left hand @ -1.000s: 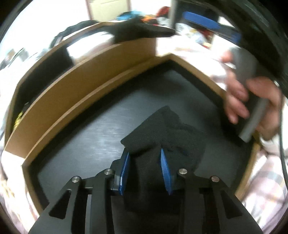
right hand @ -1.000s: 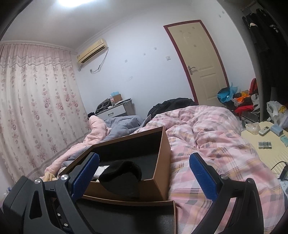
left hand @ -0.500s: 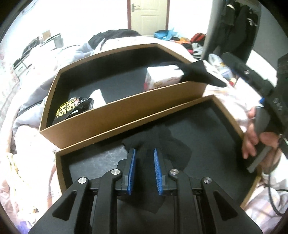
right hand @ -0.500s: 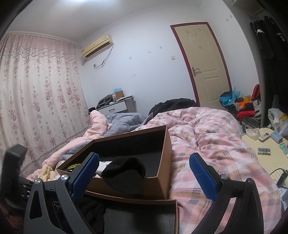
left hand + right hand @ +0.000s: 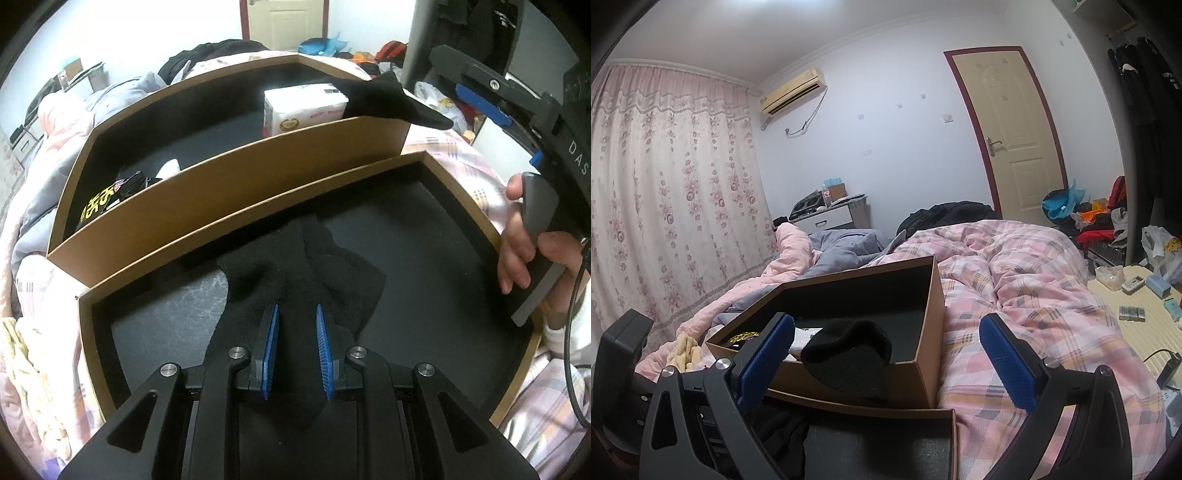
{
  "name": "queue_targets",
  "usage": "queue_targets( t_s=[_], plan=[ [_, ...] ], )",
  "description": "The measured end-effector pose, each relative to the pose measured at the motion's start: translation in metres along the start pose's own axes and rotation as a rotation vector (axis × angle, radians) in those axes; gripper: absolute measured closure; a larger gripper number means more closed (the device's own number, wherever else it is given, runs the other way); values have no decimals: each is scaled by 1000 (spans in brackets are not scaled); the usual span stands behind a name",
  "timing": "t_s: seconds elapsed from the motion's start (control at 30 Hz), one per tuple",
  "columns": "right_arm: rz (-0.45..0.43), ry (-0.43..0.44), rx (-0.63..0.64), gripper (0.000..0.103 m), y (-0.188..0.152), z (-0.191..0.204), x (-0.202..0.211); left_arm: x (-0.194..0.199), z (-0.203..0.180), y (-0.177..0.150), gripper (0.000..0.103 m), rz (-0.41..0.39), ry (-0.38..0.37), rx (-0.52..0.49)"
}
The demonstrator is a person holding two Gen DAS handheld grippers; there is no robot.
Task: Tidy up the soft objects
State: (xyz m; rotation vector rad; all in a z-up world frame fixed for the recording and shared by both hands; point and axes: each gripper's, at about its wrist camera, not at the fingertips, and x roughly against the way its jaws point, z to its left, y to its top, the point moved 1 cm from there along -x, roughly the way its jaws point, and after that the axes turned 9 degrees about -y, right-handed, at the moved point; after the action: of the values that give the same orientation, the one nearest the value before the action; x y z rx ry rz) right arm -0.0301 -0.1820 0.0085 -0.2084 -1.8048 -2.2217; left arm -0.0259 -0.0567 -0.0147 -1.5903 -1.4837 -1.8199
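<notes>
Black sock [image 5: 295, 291] pinched between left gripper [image 5: 295, 325] pads — bunched ahead.

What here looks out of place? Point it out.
A black sock hangs over the corner wall of the far box, half in and half out, beside the white packet. The other black sock lies crumpled in the near box.

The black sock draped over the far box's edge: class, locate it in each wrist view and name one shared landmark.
Left wrist: black sock upper right, hanging over the far box's right corner.
Right wrist: black sock lower centre, over the near wall.
Shared landmark: cream door.
</notes>
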Motion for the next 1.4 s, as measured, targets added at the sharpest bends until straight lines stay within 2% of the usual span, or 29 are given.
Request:
queue_targets(
  t_s=[0.23,0.33,0.4,0.43,0.47,0.5,0.57,0.73,0.83,1.03,1.13,1.2,1.27,1.33,1.37,1.4],
  plan=[
    [1,-1,4,3,0,1,0,-8,8,0,87,16,-2,28],
    [3,-1,5,3,-1,2,0,-11,10,1,82,18,-4,25],
    [3,0,4,3,-1,2,0,-13,11,0,61,17,28,19],
    [4,0,4,3,-1,2,0,-15,12,1,35,15,72,23],
    [4,-2,5,3,-1,2,0,-16,14,1,15,15,83,27],
    [4,-1,5,3,-1,2,0,-17,15,0,15,15,72,32],
    [3,-1,6,3,-1,2,0,-16,13,0,15,20,42,29],
    [2,-3,10,3,-1,2,0,6,1,2,15,-58,49,-15],
    [4,-5,9,3,-1,2,0,15,-6,2,15,-84,-4,-24],
    [3,-3,8,3,-1,2,0,-11,-14,-6,15,25,-42,-67],
    [2,-4,9,3,-1,2,0,-18,-15,-6,29,62,-20,-71],
    [3,-3,8,3,-1,2,0,-17,-14,-6,37,56,-12,-66],
    [3,-3,8,3,-2,2,0,-14,-11,-4,61,47,-30,-52],
    [3,-2,8,3,-2,2,0,-9,-6,-3,70,41,-56,-28],
    [2,-4,9,3,-1,2,0,-5,-3,-2,78,36,-71,-16],
    [3,-4,9,3,-1,2,0,-4,-3,0,80,30,-78,-7]
  ],
)
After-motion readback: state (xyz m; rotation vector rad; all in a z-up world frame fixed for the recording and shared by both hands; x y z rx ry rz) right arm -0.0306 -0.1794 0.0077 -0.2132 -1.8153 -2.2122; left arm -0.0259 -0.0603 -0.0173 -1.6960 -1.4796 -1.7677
